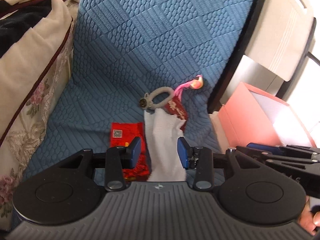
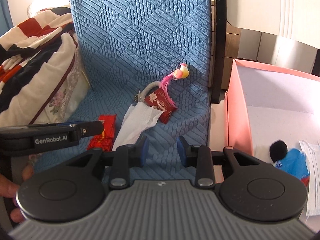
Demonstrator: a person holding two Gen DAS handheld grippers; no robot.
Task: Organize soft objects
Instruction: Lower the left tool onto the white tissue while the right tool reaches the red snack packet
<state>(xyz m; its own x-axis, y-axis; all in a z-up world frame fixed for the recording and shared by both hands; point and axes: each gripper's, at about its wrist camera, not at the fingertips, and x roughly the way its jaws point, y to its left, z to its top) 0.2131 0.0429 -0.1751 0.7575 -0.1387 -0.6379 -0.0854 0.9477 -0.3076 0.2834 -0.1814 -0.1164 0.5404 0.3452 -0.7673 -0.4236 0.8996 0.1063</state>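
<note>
A white soft cloth (image 1: 166,138) lies on the blue quilted seat (image 1: 140,50); it also shows in the right wrist view (image 2: 138,120). My left gripper (image 1: 159,152) is open, its blue pads either side of the cloth's near end, not closed on it. Beyond the cloth lie a grey hair tie (image 1: 158,98), a dark red packet (image 1: 178,109) and a small pink-tailed toy bird (image 1: 195,84). A bright red packet (image 1: 128,138) lies left of the cloth. My right gripper (image 2: 162,150) is open and empty above the seat's front.
A pink box (image 2: 238,104) stands right of the seat; inside are a black pompom (image 2: 278,147), a blue item (image 2: 296,160) and a face mask (image 2: 314,180). A folded blanket and floral cushion (image 1: 30,70) fill the left. The left gripper (image 2: 50,136) crosses the right wrist view.
</note>
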